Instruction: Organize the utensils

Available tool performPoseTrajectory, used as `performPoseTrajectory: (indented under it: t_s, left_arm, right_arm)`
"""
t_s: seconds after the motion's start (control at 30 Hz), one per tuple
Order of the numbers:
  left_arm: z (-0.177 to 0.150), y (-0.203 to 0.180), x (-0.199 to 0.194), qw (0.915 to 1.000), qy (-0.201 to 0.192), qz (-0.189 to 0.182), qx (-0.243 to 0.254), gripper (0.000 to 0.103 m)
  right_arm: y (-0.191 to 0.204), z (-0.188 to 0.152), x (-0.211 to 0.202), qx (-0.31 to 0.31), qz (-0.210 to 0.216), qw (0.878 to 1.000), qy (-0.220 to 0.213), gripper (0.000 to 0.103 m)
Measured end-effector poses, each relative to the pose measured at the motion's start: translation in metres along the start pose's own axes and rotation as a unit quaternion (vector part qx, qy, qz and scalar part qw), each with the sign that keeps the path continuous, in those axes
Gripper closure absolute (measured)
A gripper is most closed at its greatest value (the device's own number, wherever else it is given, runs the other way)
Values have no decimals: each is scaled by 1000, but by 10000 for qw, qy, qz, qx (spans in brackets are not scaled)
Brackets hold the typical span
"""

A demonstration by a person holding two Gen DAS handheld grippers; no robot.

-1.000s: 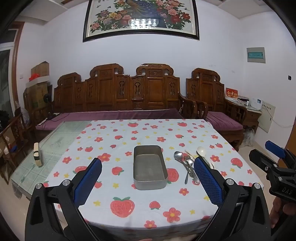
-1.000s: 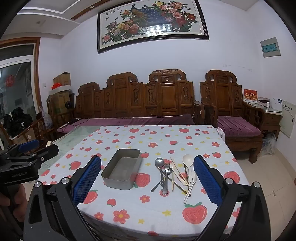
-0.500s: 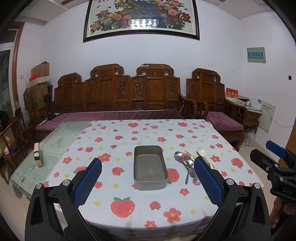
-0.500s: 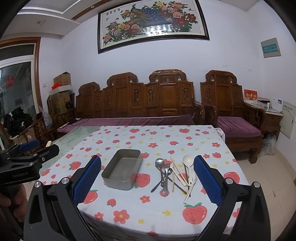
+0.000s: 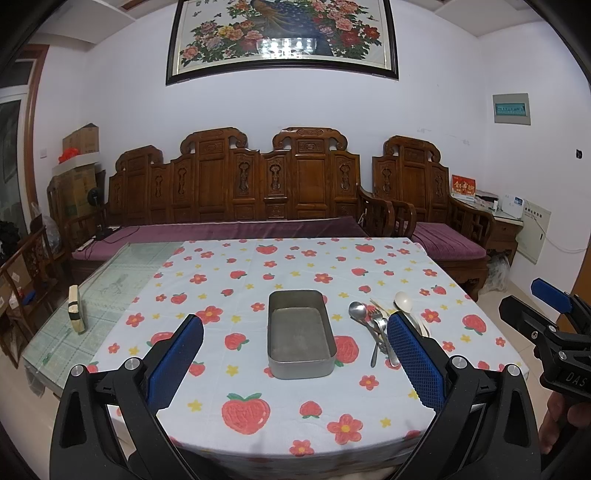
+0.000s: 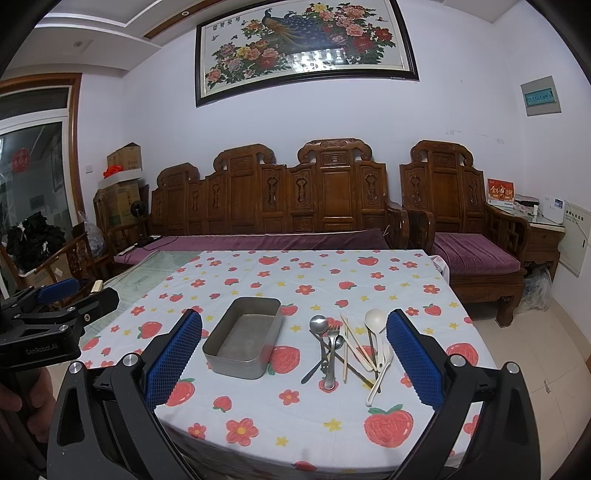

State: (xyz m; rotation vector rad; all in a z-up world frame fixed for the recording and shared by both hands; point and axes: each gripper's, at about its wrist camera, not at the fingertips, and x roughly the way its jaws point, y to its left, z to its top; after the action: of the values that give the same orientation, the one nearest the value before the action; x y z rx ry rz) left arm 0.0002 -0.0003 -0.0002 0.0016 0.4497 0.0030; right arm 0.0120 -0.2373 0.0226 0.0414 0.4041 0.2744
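1. Far left of the metal tin, the left wrist view alone shows a small cream-and-dark block standing on the bare glass part of the surface; the right wrist view shows only its top, behind the other claw.
2. The left claw hangs above the near edge of the surface, straight in front of the tin, jaws spread wide and holding nothing; its blue pads touch nothing.
3. The tin lies near the middle of the strawberry-print cloth, open side up and empty.
4. Just right of the tin lie the utensils in a loose, overlapping pile. The right wrist view shows the whole pile: a metal spoon, a fork, pale chopsticks and a white spoon. In the left wrist view the claw's right pad hides part of the pile.
5. The right claw hangs above the near edge, in front of the tin and the pile, jaws also spread wide and empty. In the left wrist view it shows at the far right, with part of a hand under it.
6. Behind the tin stands a carved wooden bench with purple cushions, to its right a matching armchair, and above the bench a framed peacock painting on the white wall.
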Motion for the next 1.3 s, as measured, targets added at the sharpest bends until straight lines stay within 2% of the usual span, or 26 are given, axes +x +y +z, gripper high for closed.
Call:
performPoseTrajectory:
  t_s: [0.83,1.3]
  left_arm:
    - [2,1,0,10000,-21,-9,8,6]
    - [11,-10,-15,10000,-58,-47,51,6]
  right_arm:
    - [1,0,-1,-4,0,10000,-4,2]
    - [0,0,-2,7,4,10000,-7,2]
